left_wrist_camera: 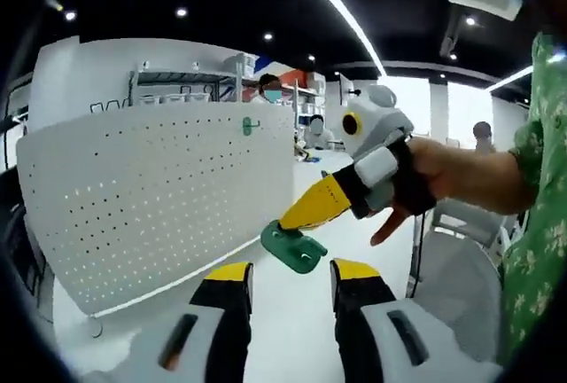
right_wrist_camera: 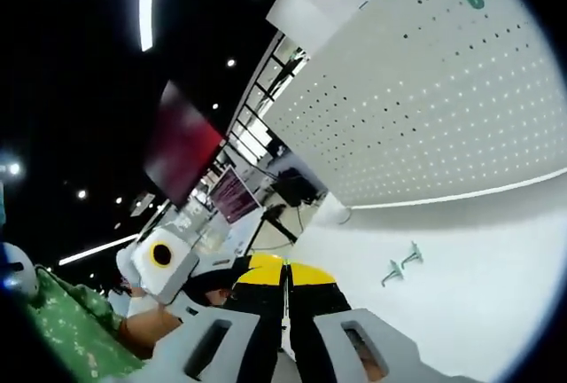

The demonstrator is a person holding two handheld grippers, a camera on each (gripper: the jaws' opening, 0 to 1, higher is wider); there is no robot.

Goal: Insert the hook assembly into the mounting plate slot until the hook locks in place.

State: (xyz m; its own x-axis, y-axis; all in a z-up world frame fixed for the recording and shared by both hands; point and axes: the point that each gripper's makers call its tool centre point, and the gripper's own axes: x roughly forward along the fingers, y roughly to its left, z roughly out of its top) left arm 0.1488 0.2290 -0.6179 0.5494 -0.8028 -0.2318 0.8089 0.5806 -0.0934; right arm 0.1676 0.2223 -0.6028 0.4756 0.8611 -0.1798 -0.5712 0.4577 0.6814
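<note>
step in hand, as i judge it: carrying the green hook (left_wrist_camera: 293, 246) toward the white pegboard (left_wrist_camera: 159, 197); not yet inserted. in the left gripper view the right gripper (left_wrist_camera: 285, 224) comes in from the right, yellow tips pinched on the hook's top edge, the hook hanging in the air in front of the board's lower right corner, apart from it.

a second green hook (left_wrist_camera: 251, 124) already sits near the board's top edge.

left gripper (left_wrist_camera: 291, 281): jaws spread, nothing between them, touching nothing.

in the right gripper view the right gripper's jaws read pressed together; two small hooks (right_wrist_camera: 400, 265) lie on the white table (right_wrist_camera: 478, 259) below the board.

next move likely calls for lining the hook's back up with a row of holes, then pushing in squarely.
</note>
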